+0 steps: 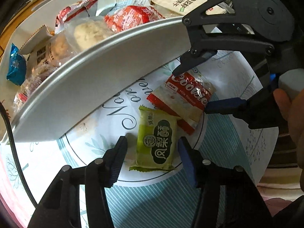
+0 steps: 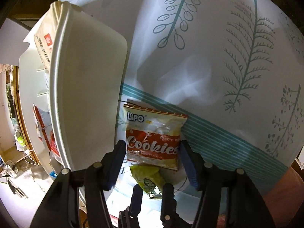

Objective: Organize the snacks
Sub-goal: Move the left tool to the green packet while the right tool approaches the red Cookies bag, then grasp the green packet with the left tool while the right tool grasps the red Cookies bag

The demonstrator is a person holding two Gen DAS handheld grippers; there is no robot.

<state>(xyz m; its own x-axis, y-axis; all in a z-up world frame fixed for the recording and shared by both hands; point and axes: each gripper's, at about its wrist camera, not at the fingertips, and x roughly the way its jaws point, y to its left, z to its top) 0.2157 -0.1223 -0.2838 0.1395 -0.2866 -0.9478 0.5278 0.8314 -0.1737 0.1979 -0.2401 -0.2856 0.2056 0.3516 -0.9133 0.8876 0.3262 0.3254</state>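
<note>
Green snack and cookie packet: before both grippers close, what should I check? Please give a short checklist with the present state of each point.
1. Left gripper open around the green snack: ok.
2. Right gripper open around the cookie packet: ok.
3. Packets apart from each other: not ok, the green snack overlaps the cookie packet's edge.
4. Fingers touching the green snack: cannot tell.
5. The two grippers clear of each other: cannot tell; they are close.
6. Room in the white bin for more: cannot tell; it already holds many snacks.
</note>
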